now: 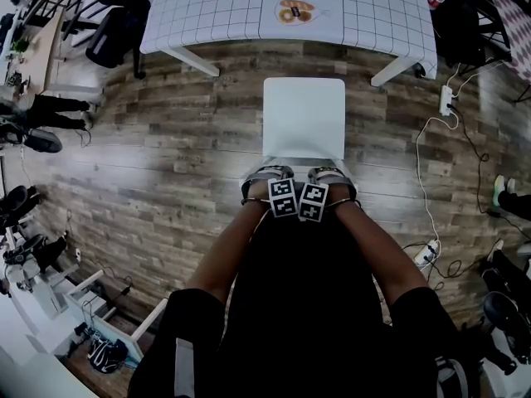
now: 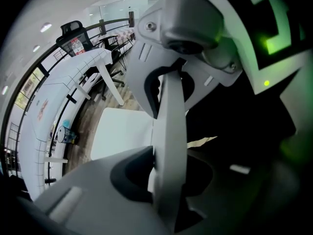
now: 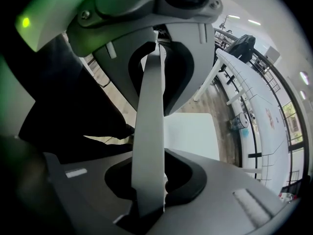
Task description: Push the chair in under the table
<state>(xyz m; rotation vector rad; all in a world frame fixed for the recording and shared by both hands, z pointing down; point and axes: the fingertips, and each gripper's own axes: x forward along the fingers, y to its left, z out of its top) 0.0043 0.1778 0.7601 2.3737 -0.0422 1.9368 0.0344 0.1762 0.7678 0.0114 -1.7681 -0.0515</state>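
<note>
While pinching backrest [image 3: 149, 121] of white chair [image 1: 304, 114], left gripper [image 1: 267, 177] and right gripper [image 1: 330, 177] side by side, jaws pressed on its top edge. Grasp looks done, push pending. Seat just short of table [image 1: 216, 7], not under it. Next: shove straight toward table, evenly.

From my end, the white square-seated chair [image 1: 304, 114] looks like smooth, matt plastic, and its thin backrest [image 3: 149, 131] has the same dull finish. The brown-grey plank floor [image 1: 166, 156] reads as weathered wood, rough-grained and unpolished. The white grid-lined table top [image 1: 216, 7] looks smooth; cloth or laminate, I cannot tell. The left gripper [image 1: 267, 175] and right gripper [image 1: 332, 175] are matt grey moulded plastic.
</note>
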